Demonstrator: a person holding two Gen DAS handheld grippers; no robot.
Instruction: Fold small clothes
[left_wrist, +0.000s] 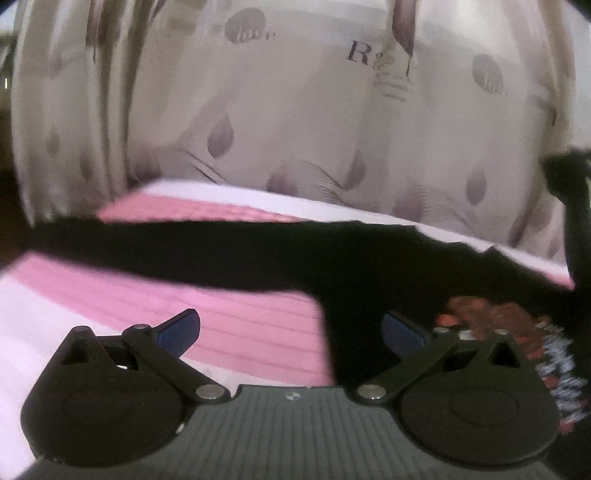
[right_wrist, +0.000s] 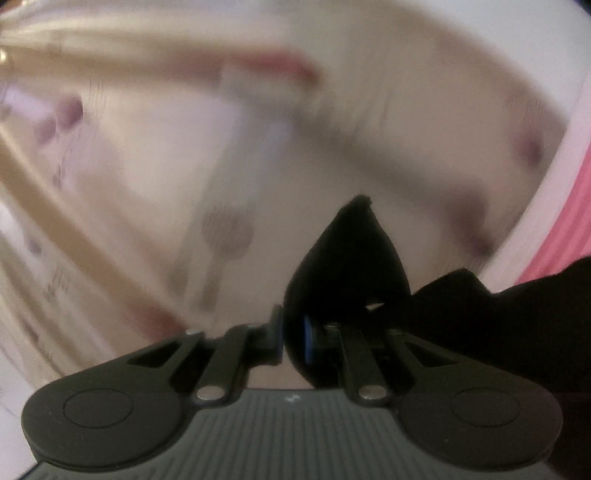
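One black garment (right_wrist: 347, 258) in right tongs (right_wrist: 291, 338)

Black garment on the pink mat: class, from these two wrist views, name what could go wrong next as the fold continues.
1. The right gripper pinches only a small bunch of the black garment; the cloth may slip out mid-fold.
2. The left gripper has its jaws open with nothing between them, so the garment may drag across the pink mat instead of folding.
3. The right wrist view is heavily blurred, suggesting fast motion; the fold may land crooked.
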